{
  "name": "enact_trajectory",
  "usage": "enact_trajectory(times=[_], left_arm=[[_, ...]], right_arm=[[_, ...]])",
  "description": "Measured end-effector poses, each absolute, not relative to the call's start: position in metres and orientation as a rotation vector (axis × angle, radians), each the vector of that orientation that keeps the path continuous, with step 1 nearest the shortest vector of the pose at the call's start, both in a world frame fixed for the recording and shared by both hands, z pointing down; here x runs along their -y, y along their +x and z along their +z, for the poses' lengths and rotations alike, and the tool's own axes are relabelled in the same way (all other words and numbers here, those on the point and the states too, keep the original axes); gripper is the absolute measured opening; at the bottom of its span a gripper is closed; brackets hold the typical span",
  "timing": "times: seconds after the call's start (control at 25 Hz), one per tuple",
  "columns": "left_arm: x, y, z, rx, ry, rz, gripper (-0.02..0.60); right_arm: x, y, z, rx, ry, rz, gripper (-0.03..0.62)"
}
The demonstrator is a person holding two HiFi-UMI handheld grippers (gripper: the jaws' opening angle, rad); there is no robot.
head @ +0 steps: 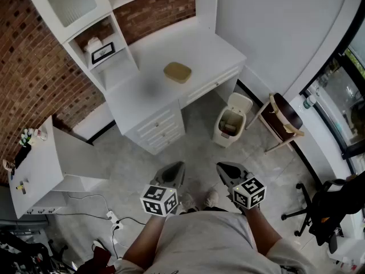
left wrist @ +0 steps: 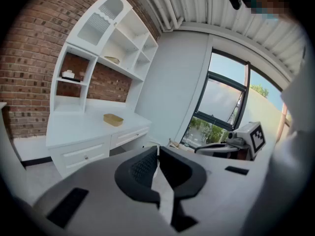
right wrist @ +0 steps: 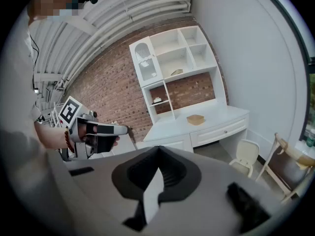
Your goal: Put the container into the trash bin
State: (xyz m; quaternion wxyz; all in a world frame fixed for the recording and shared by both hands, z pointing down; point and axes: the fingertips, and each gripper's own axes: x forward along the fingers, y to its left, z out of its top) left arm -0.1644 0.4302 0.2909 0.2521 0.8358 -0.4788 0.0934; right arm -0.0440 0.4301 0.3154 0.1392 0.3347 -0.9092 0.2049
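Sitting on the white desk [head: 208,49], the tan container [head: 177,72] looks light, shallow and fairly stiff to us; we would pinch its near rim. The trash bin [head: 232,120] stands open beside the desk. Our left gripper [head: 173,174] and right gripper [head: 228,174] are closed, empty, well away.

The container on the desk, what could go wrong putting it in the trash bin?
The left claw and right claw are both shut; reaching like that could shove the container across the desk. The trash bin has a small mouth, so the container might catch its rim or miss.
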Motion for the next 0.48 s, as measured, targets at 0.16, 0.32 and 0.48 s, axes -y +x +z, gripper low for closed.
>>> enact_trajectory(times=[0.16, 0.32, 0.48], left_arm=[[-0.431, -0.166, 0.288, 1.311, 2.292, 0.27, 0.026], [-0.432, -0.173, 0.288, 1.325, 2.31, 0.301, 0.026], [-0.432, -0.177, 0.288, 1.325, 2.333, 0.318, 0.026]], right_arm=[[-0.431, -0.048, 0.313, 2.633, 0.957, 0.579, 0.028], [-0.433, -0.053, 0.312, 2.632, 0.95, 0.563, 0.028], [-0.432, -0.057, 0.314, 2.622, 0.978, 0.566, 0.028]])
